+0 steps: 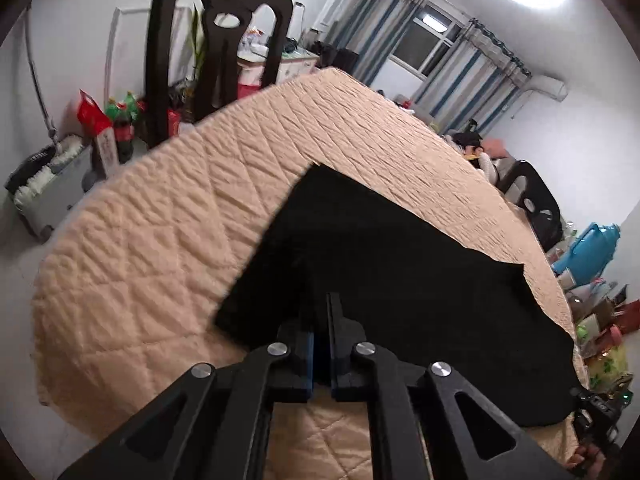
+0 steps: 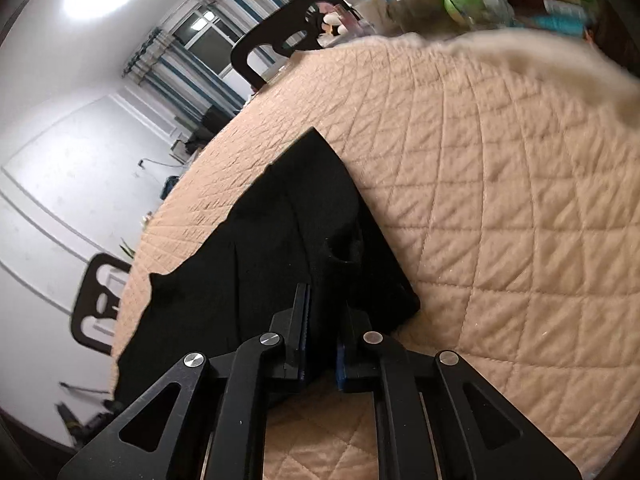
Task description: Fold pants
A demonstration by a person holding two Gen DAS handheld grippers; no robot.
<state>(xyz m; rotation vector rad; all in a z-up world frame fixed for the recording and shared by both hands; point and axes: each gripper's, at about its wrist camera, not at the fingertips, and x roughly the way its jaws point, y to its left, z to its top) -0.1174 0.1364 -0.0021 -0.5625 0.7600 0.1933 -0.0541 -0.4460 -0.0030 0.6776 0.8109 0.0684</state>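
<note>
Black pants lie flat on a beige quilted bed cover. In the left wrist view my left gripper has its fingers close together over the near edge of the pants and seems to pinch the cloth. In the right wrist view the pants lie in a long folded strip on the cover. My right gripper has its fingers narrowly apart with black cloth between them at the near end of the pants.
A black chair stands at the bed's far edge, with bottles and boxes beside it. Another black chair stands at the far side. Clutter lines the right edge. Curtains and a window are behind.
</note>
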